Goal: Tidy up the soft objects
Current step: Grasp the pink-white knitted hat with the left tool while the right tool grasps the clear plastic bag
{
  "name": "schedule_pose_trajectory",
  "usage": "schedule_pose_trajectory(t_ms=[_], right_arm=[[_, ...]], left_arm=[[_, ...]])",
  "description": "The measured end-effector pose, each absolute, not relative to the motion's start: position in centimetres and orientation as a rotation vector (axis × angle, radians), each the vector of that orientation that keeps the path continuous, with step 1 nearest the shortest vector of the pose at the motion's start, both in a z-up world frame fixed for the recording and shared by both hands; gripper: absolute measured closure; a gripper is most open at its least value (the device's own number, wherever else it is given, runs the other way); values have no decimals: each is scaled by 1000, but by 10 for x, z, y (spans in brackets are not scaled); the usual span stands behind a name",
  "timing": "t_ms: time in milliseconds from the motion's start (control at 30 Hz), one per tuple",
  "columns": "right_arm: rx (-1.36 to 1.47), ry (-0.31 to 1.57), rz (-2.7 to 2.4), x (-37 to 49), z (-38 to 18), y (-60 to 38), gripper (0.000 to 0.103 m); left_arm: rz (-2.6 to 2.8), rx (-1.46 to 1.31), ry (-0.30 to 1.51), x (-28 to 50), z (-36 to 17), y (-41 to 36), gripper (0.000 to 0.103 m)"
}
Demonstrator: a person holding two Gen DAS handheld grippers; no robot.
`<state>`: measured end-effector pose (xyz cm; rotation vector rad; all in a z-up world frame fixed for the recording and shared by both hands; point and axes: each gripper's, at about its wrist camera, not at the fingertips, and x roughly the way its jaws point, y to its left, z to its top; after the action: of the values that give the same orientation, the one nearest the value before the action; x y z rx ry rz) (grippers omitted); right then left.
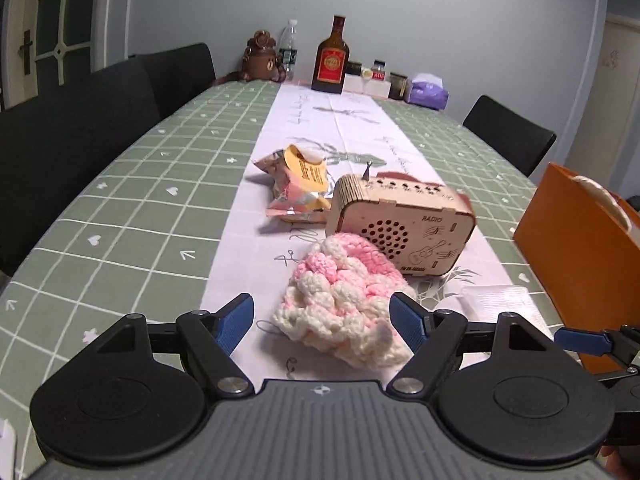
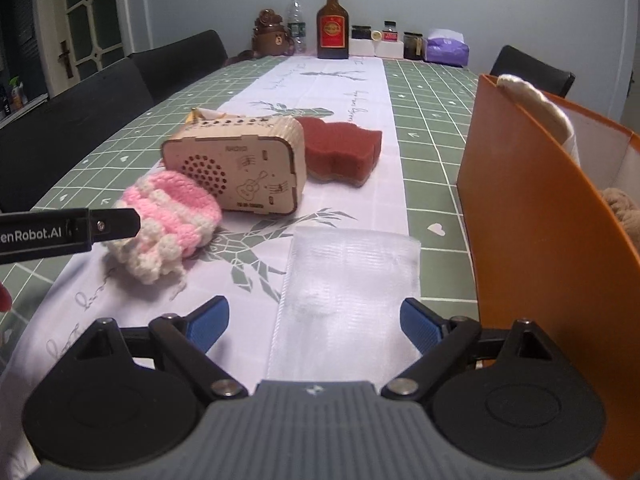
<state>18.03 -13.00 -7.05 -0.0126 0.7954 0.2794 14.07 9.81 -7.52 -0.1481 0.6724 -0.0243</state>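
1. My left gripper [image 1: 322, 322] has its jaws spread wide, nothing between them; its blue fingertips [image 1: 236, 322] flank the near edge of the pink-and-cream crocheted pouch [image 1: 346, 300] without a clear touch.
2. My right gripper [image 2: 314, 322] is likewise spread wide and holds nothing; the near end of a clear plastic bag [image 2: 348, 288] lies flat on the cloth between its fingertips [image 2: 420, 322].
3. Landmark: the wooden radio [image 2: 240, 166], upright on the white table runner [image 2: 348, 92].
4. The crocheted pouch lies just in front of the radio, on its speaker side, touching or nearly touching its front face; I cannot tell which. A loose yarn end trails from it toward me.
5. The dark red sponge [image 2: 340, 150] lies just beside the radio on the far-right side, seen in the right wrist view.
6. A crumpled snack packet [image 1: 296, 184] lies just behind and left of the radio in the left wrist view.
7. The clear plastic bag is near the radio, in front and to the right of it.
8. The orange box [image 2: 532, 220] stands well to the right of the radio, open-topped; a cream knitted piece [image 2: 536, 100] shows above its rim and something tan and soft [image 2: 624, 208] sits inside.
9. A brown bottle [image 2: 332, 24] stands well behind the radio at the far end of the table.
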Motion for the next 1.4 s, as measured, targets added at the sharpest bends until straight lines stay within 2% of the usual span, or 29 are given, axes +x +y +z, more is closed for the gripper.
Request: schedule_pose_trajectory(t_ms=[267, 333, 400, 433, 533, 600, 667, 700, 767, 867, 1100, 1400], right_arm=[[5, 819, 254, 192, -82, -132, 18], [-7, 804, 248, 191, -82, -131, 28], [-22, 793, 249, 189, -83, -130, 29], [-31, 785, 248, 188, -83, -129, 36], [-47, 763, 244, 185, -83, -130, 46], [-53, 754, 245, 183, -82, -131, 55], [-60, 748, 245, 182, -82, -131, 68], [-65, 744, 247, 182, -82, -131, 71], [-74, 737, 251, 181, -82, -130, 86], [-99, 732, 255, 180, -82, -128, 99], [-87, 743, 272, 184, -81, -133, 103], [-79, 685, 329, 164, -59, -130, 103]], left_arm=[[-51, -150, 697, 156, -86, 94, 9], [-59, -154, 701, 158, -88, 93, 9], [-61, -150, 702, 159, -90, 92, 9], [-62, -147, 699, 159, -91, 91, 9], [-78, -131, 688, 157, -93, 88, 18], [-77, -116, 686, 156, -93, 86, 28], [-77, -109, 682, 154, -94, 85, 34], [-76, -106, 681, 153, -94, 84, 38], [-72, -96, 675, 152, -93, 82, 41], [-57, -99, 661, 148, -91, 80, 51], [-28, -105, 640, 140, -84, 80, 65], [-17, -105, 584, 112, -63, 76, 66]])
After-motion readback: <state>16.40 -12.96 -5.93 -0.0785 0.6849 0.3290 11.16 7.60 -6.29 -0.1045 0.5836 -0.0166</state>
